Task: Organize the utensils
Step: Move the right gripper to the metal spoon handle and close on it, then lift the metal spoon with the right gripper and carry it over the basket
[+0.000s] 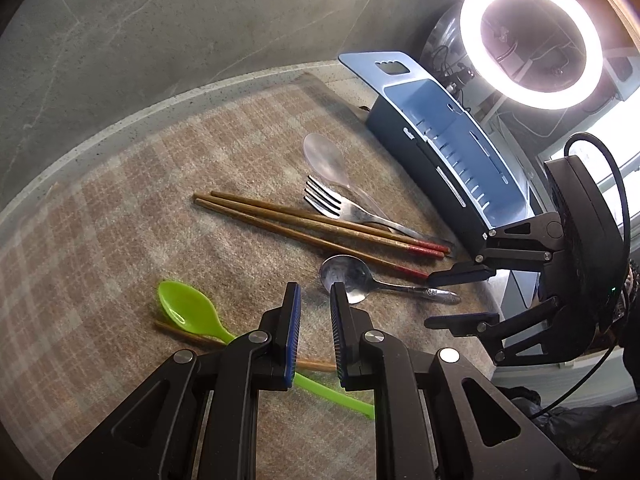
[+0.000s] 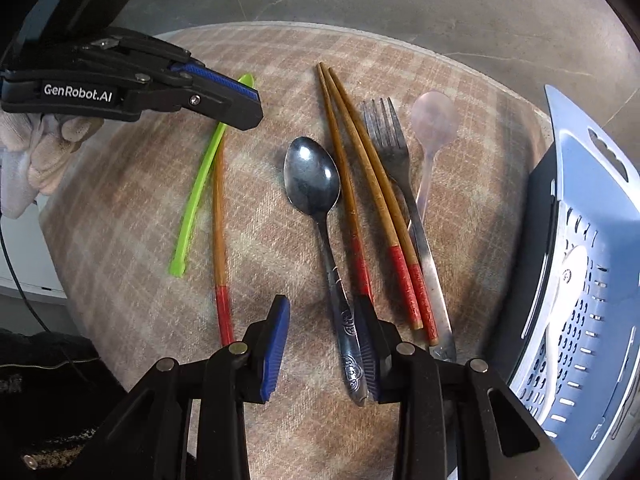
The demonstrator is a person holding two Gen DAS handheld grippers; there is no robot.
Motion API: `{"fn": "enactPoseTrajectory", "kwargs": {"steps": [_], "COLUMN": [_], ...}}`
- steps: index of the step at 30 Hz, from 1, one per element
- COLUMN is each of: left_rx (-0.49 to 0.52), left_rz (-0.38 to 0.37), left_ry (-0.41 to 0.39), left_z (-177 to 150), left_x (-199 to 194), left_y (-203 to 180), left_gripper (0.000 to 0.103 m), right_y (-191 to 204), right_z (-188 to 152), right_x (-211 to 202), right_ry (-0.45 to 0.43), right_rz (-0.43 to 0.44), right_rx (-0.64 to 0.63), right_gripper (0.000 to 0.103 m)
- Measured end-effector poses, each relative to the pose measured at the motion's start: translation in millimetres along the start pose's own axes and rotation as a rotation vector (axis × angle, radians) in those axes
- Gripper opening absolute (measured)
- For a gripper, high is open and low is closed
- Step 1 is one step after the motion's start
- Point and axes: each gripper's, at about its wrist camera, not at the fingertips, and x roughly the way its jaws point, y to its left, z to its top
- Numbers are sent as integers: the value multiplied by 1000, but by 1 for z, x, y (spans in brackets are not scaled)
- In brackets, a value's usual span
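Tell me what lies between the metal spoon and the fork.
Three red-tipped chopsticks lie between the metal spoon and the fork, clearest in the right wrist view.

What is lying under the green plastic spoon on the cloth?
A single wooden chopstick lies under the green spoon, crossing beneath its handle on the plaid cloth. In the right wrist view the left gripper covers the spoon's bowl, so the chopstick's tip is hidden there.
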Motion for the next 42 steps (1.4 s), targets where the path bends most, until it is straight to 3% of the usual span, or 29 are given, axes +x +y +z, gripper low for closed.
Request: {"fn": "enactPoseTrajectory", "kwargs": {"steps": [2,19,25,28,33,35,42], "left_rx": [0,-11,18,44,65,71,79], "left_rz": [4,-37,-21,0,3,6,15], "left_ry": [10,79,90,94,85,82,59], "left_z": [1,16,18,18,16,16,8], "left_x": [5,46,51,54,57,60,60], "left_y": [0,-10,-18,-24,-32,-37,-51], "left_gripper": [27,27,21,11,10,10,10], "right_y": [-2,-2,-12,-11,-4,-5,1], "right_z": [-2,-16,-15,-11,-8,-6,-12], "right_x": [2,3,9,11,14,15,9], "right_ry": [13,61,52,57,60,55,32], "right_rz": [5,-37,-44,-53,-82,-93,-114], "right_rx": [-1,7,39,32,4,12,17], "right_gripper": [30,30,23,21,17,10,10]}}
